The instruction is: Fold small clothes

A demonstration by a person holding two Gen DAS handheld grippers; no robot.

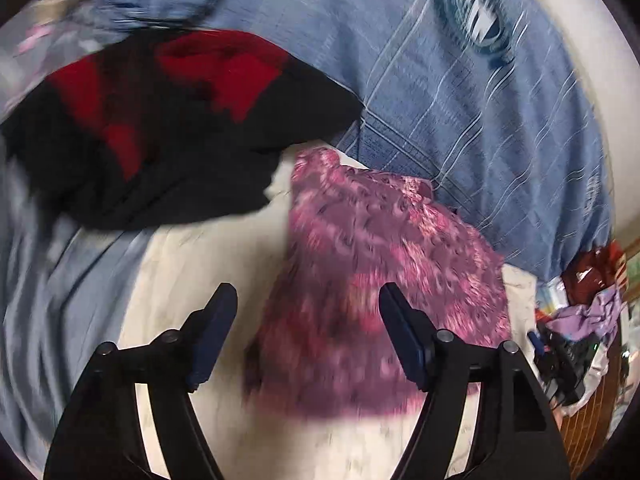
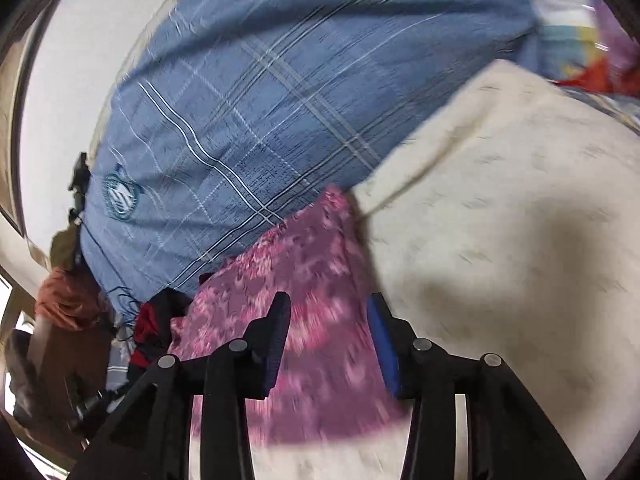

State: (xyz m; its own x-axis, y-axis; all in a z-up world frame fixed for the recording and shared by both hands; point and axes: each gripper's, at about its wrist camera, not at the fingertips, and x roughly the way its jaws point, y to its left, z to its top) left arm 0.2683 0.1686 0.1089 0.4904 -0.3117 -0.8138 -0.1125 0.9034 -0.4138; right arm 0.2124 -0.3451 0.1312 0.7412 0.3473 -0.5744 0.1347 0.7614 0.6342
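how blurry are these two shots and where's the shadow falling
Left wrist view: motion blur smears the pink-and-purple patterned garment and the black-and-red garment; the gripper fingers stay sharp. Right wrist view: similar smear on the blue checked blanket, and a soft dark shadow lies on the cream sheet. Both bend strongly at the edges.

The small folded cloth (image 1: 372,264) is purple with a busy pink pattern all over. It lies on a cream bed sheet (image 1: 208,256) with tiny dark flecks. Behind it is a blue blanket (image 1: 460,112) with thin white and dark lines that cross like checks, and a round teal and white badge (image 1: 478,20) on it. A black garment (image 1: 168,152) with big red patches sits to one side. A plain pale blue cloth (image 1: 44,280) is by it. The left tool (image 1: 308,300) is black with dark blue pads (image 1: 212,332). The right tool (image 2: 328,312) is black too, with one brighter blue pad (image 2: 384,348).
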